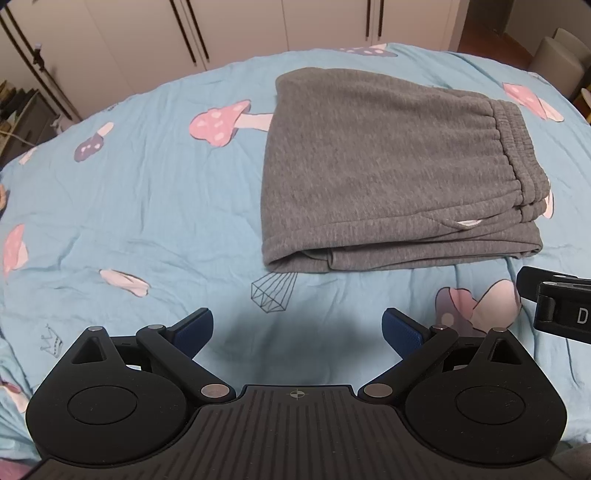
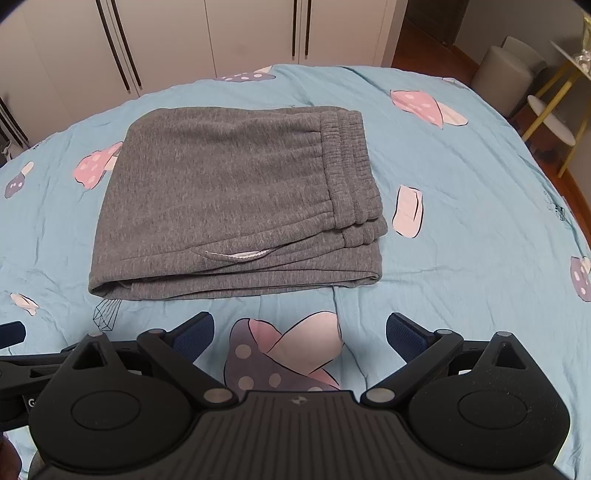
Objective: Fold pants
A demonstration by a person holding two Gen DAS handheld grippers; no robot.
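Observation:
Grey sweatpants (image 1: 384, 173) lie folded into a compact rectangle on the bed, waistband on the right side; they also show in the right wrist view (image 2: 229, 199). A white pocket lining peeks out near the front edge. My left gripper (image 1: 297, 332) is open and empty, hovering over the sheet in front of the pants' left corner. My right gripper (image 2: 299, 334) is open and empty, in front of the pants' near edge. Neither touches the pants.
The bed has a light blue sheet (image 1: 147, 206) with mushroom prints. White wardrobe doors (image 2: 207, 33) stand behind the bed. A grey bin (image 2: 506, 77) and a gold-legged side table (image 2: 554, 122) stand at the right. The right gripper's body (image 1: 561, 306) shows at the left view's right edge.

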